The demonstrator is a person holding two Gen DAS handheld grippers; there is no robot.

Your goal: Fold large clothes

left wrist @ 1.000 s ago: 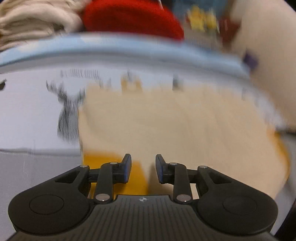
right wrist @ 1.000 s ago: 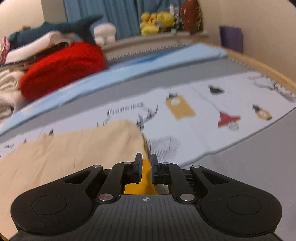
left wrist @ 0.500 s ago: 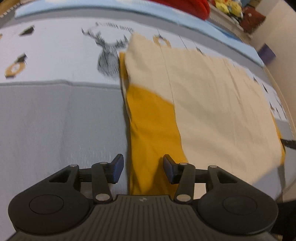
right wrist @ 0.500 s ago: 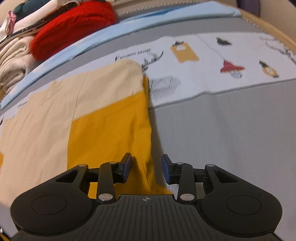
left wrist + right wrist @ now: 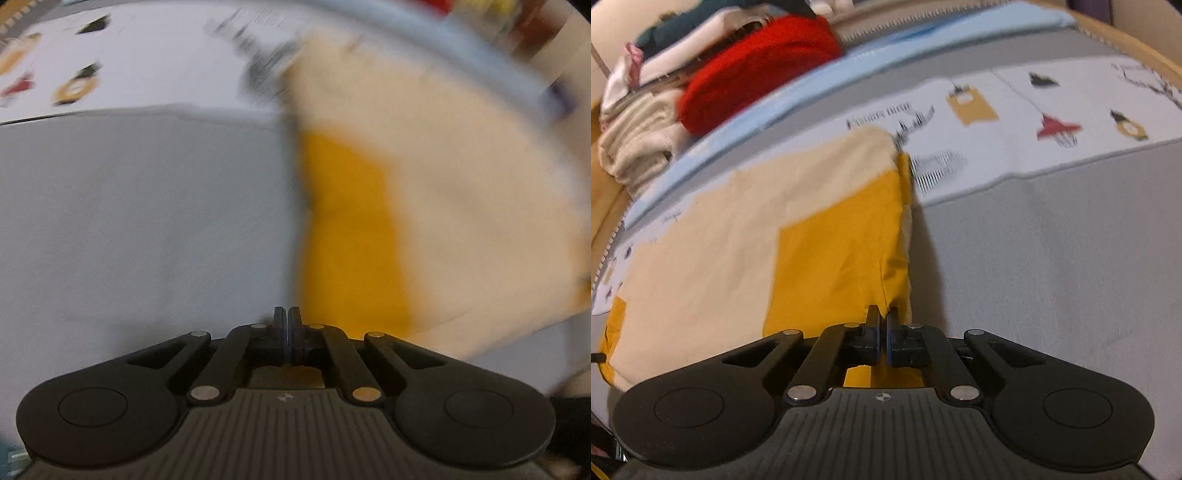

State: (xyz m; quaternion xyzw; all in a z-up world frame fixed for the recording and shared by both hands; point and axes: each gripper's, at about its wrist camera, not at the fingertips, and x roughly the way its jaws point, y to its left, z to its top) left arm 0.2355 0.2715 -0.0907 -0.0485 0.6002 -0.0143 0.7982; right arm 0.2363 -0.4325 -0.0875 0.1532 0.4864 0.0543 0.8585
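A: What fills the grey bedcover?

B: A large cream and mustard-yellow cloth lies flat on its left part; bare grey stretches right of the cloth's straight edge.

A: And the grippers?

B: Both have just been closing. The right gripper pinches the cloth's near right edge. The left gripper is closed at its near left edge; whether it grips cloth, I cannot tell.

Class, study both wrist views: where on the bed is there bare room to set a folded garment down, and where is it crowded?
Free: the plain grey cover to the right of the yellow-and-cream garment in the right wrist view, and the printed white panel beyond it. In the left wrist view, grey cover lies bare left of the garment. Crowded: the far edge, with a red bundle and cream folded laundry.
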